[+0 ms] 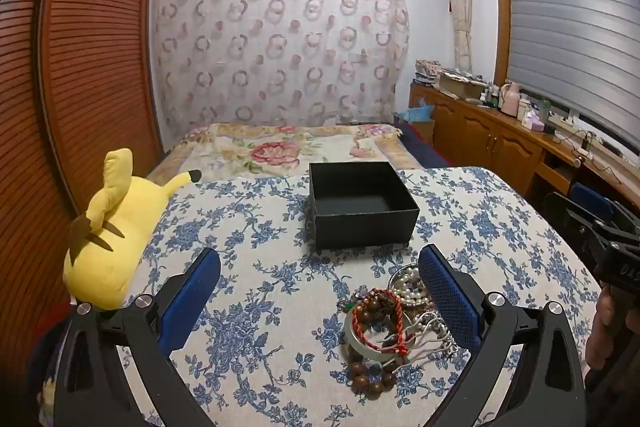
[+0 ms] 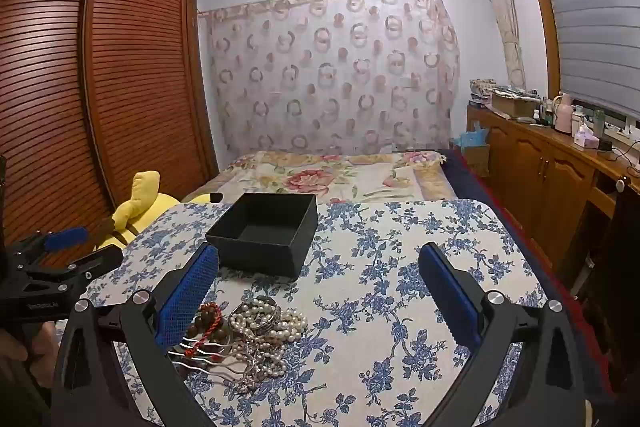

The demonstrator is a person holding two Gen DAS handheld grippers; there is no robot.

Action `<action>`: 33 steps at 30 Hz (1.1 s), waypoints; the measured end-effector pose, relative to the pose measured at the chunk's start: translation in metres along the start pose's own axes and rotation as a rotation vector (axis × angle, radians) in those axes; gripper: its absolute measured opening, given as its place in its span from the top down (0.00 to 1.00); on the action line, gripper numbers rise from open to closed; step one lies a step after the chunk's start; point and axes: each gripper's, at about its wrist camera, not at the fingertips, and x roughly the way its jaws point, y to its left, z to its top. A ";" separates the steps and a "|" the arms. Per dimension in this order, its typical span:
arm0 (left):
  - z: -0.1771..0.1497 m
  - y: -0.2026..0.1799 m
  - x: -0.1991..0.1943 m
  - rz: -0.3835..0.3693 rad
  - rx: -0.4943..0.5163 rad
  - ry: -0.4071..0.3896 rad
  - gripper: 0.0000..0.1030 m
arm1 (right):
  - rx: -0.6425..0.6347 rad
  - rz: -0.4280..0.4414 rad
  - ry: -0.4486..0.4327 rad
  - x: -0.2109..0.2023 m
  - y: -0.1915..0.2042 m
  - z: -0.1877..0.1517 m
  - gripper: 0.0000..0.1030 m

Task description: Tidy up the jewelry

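- The jewelry heap (image 1: 394,323) lies tangled on the blue-flowered tablecloth (image 1: 256,307), near the front edge of the table. Nothing has gone into the box yet, judging by how things lie.
- In the heap, a wooden bead bracelet (image 1: 370,375) and a red cord bracelet (image 1: 384,319) lie across a pale bangle (image 1: 352,337). A pearl strand (image 1: 408,287) sits on the far side, and thin silver chains trail to the right. How they are knotted together I cannot tell.
- The black box (image 1: 362,207) stands open-topped and lidless just beyond the heap, its visible floor bare. It seems set there as the receptacle, a short carry from the pile.
- The left gripper (image 1: 320,259) hovers above the cloth with its blue pads spread wide and nothing between them. The heap sits by its right pad, partly hidden behind it.
- The right gripper (image 2: 318,263) is likewise spread wide and carries nothing. In its view the heap lies low and left, against its left pad.
- Both tools likely stand open and high because no piece is chosen yet. Singling one out is the hard part, since lifting one strand may drag its neighbours.
- A yellow Pikachu plush (image 1: 108,227) lies off the table's left edge, clear of the work.
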 end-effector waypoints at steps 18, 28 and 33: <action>0.000 0.000 -0.001 -0.005 -0.007 -0.006 0.07 | -0.001 0.000 0.003 0.000 0.000 0.000 0.02; 0.006 -0.007 -0.002 -0.003 -0.005 -0.014 0.07 | -0.002 0.001 0.002 -0.001 -0.001 0.001 0.02; 0.007 -0.006 -0.006 -0.004 -0.005 -0.015 0.07 | -0.002 0.001 0.002 -0.002 0.000 0.001 0.02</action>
